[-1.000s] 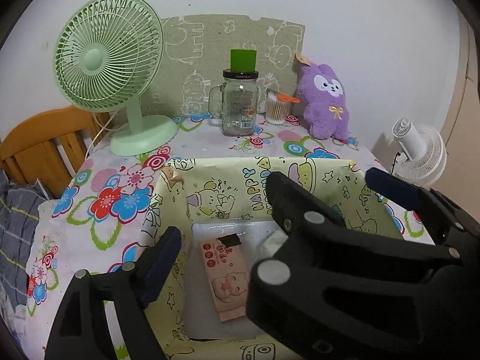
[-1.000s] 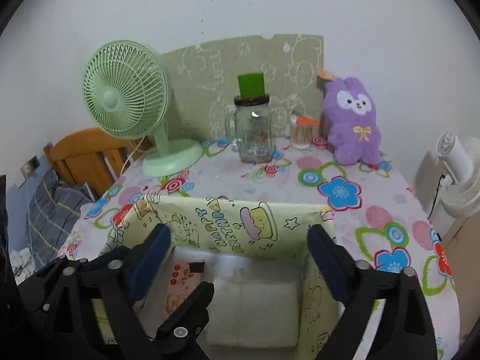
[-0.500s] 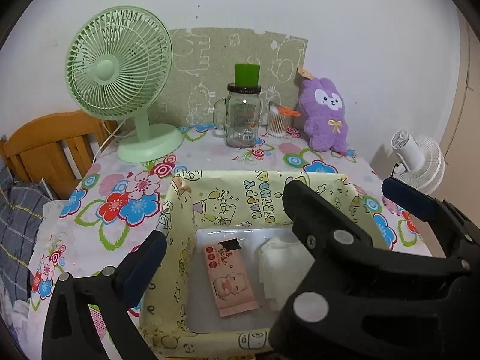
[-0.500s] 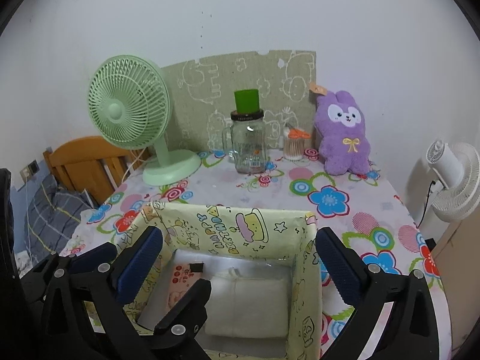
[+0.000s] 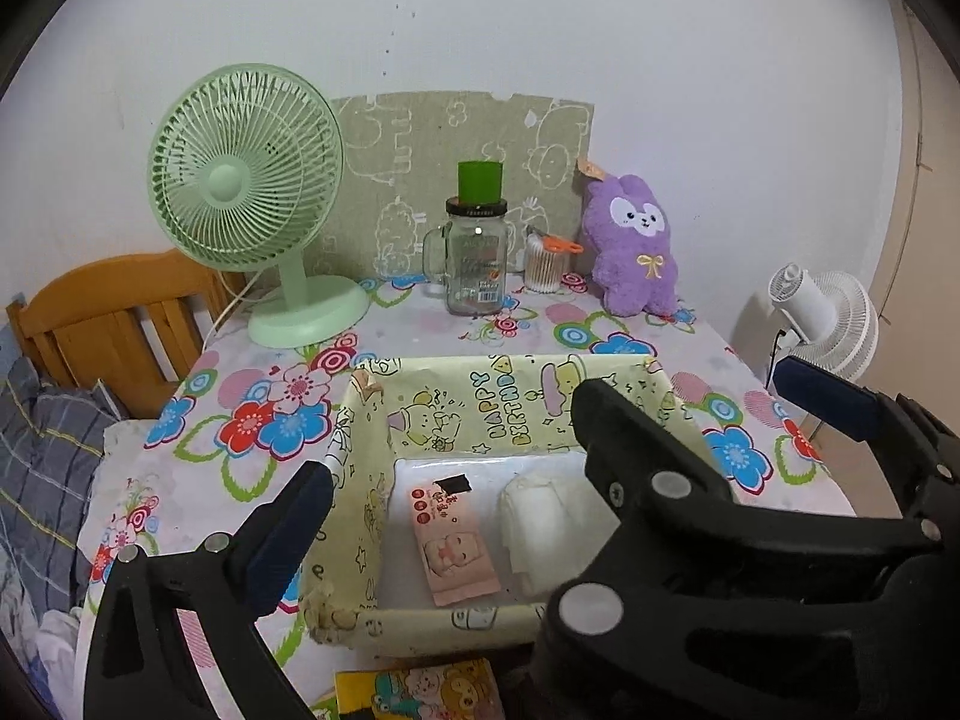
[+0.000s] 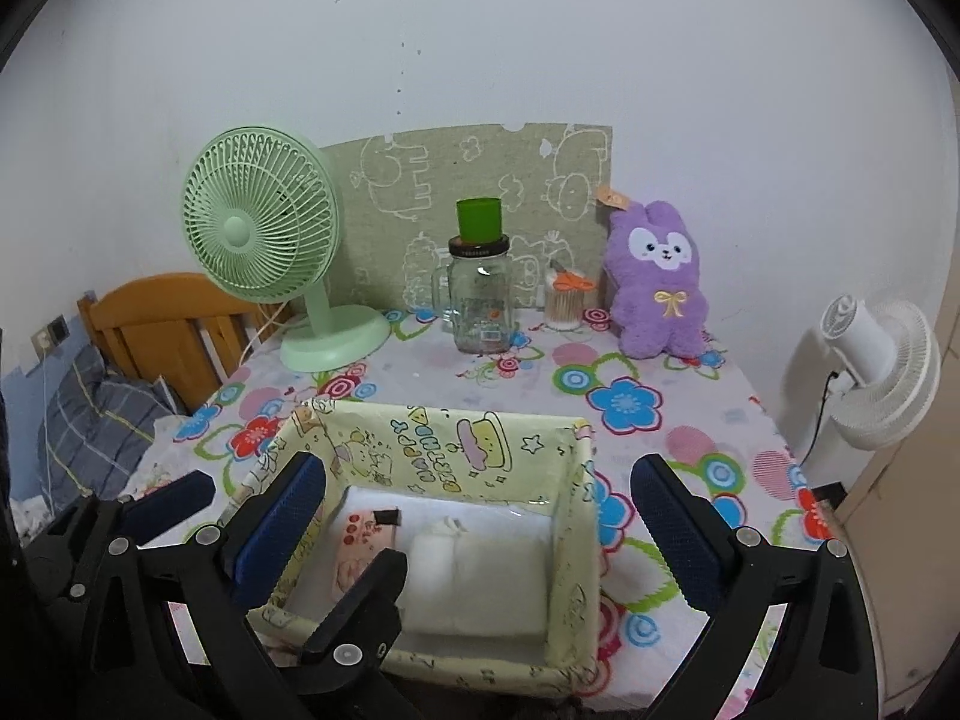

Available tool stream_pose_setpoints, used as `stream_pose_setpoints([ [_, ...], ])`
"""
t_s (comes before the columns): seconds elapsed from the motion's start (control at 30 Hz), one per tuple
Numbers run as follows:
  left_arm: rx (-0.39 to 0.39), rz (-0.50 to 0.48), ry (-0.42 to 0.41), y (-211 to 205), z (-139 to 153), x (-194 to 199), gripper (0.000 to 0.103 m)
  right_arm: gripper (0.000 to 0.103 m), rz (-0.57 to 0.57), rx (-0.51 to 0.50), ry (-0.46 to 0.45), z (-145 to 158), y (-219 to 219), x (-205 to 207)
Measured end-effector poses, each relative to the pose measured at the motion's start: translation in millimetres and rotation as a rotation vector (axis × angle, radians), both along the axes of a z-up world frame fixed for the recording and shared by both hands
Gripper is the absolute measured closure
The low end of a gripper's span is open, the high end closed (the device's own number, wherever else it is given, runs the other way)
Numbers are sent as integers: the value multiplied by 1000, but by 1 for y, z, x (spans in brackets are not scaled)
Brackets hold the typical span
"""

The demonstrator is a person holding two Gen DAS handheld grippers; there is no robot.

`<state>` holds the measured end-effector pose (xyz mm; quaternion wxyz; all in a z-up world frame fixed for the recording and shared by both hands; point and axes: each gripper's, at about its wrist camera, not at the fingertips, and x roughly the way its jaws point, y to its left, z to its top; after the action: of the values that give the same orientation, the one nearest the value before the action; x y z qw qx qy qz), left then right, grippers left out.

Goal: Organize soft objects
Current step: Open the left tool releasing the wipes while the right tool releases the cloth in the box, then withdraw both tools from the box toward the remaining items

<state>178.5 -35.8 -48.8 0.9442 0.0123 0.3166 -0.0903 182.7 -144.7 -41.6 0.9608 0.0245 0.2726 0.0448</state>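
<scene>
My left gripper [image 5: 456, 516] hangs over the yellow cartoon-print box [image 5: 516, 387], fingers spread wide and holding nothing. My right gripper [image 6: 480, 516] is above the same box [image 6: 576, 540], equally wide apart and empty. Inside the box lie a pink tissue pack [image 5: 454, 542] and, just beside it, a folded white cloth [image 5: 543, 519]. The purple plush bunny [image 6: 657, 282] sits upright at the table's far edge, against the wall.
</scene>
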Motion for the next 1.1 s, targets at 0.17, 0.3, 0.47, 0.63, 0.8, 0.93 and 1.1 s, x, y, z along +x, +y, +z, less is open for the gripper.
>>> stream_pose_setpoints([
  [0.17,5,-10,-21,-3,6,-14,0,0,-33,13,-34,4,-5,-19],
  [0.3,5,-15,-23,-4,9,-25,0,0,-36,2,-27,8,-6,-29],
  [0.47,1,-17,-44,-5,15,-40,0,0,-46,-6,-59,15,-6,-45],
  [0.63,5,-10,-70,-4,21,-56,0,0,-35,-12,-72,20,-4,-60],
  [0.8,4,-8,-92,-3,25,-73,0,0,-31,-11,-94,24,-4,-77],
  [0.93,0,-13,-101,-3,25,-81,1,0,-30,-15,-91,25,-3,-88],
  [1.1,-4,-1,-106,-1,26,-92,2,0,-13,-16,-90,25,-1,-98],
])
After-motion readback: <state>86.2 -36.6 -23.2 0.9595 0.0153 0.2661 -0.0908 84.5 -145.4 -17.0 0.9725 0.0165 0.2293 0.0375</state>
